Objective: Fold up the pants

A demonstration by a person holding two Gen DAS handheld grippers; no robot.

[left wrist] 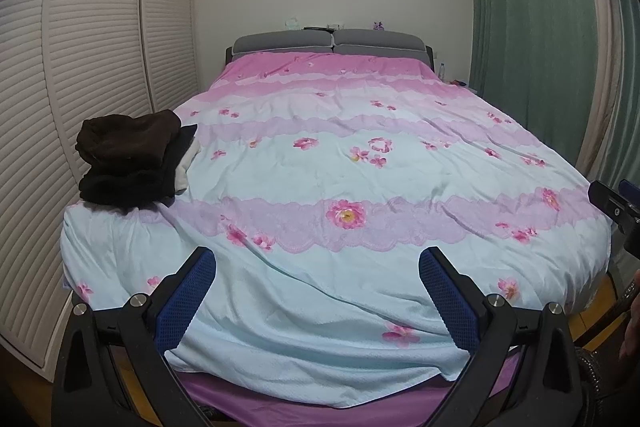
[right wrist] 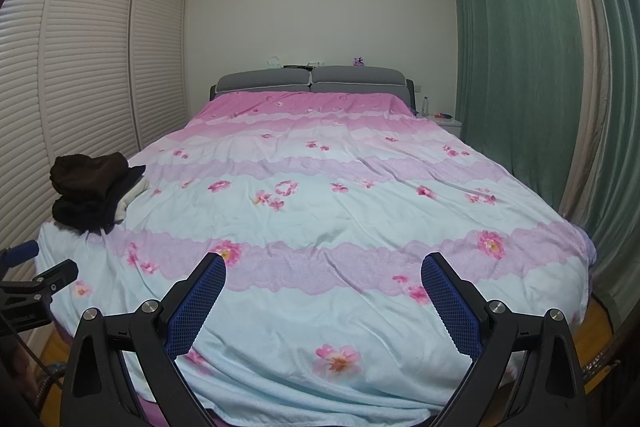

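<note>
Jaws of both grippers wide apart and empty, folded pants (left wrist: 128,163) stacked far left on bed (left wrist: 320,167)

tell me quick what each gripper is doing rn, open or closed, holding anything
Left gripper: open, holding nothing, above the foot of the bed.
Right gripper: open, holding nothing, above the same bed end.
</note>
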